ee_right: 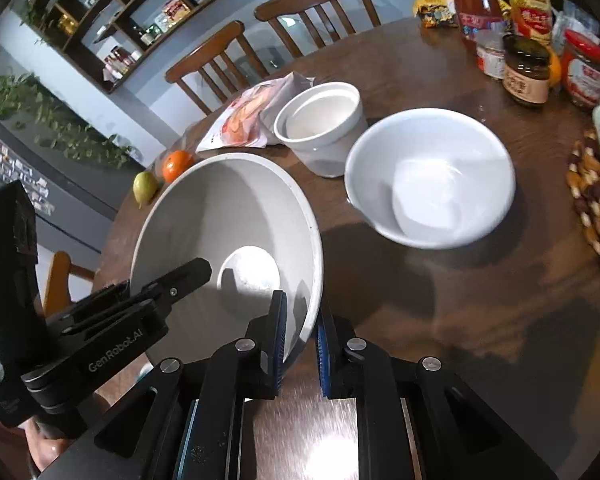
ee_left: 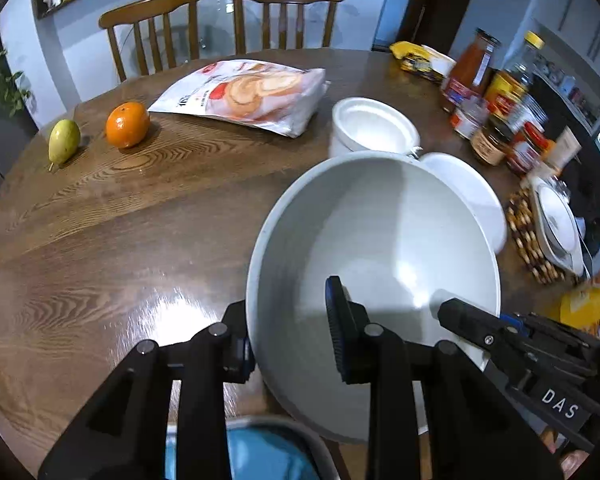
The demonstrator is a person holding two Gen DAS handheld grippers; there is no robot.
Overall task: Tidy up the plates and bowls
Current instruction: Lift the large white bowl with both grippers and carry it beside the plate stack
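Both claws are gripping the big grey bowl (ee_left: 380,264) by opposite rims: the left claw (ee_left: 290,336) is pinching the near-left edge, one pad inside and one outside, and the right claw (ee_right: 302,340) is clenching on the near-right edge the same way. The bowl is tilting, apparently lifted just off the tabletop (ee_left: 120,220). Just beyond the grey bowl, the smaller white bowl (ee_right: 432,176) is sitting upright, and beside that, slightly farther, the white straight-sided pot (ee_right: 324,128). Farther past the grey bowl, the snack bag (ee_left: 248,92), the orange (ee_left: 127,125) and the pear (ee_left: 63,141) are lying about. This looks like the carrying step; next, probably, comes levelling the grey bowl and setting it down for stacking.
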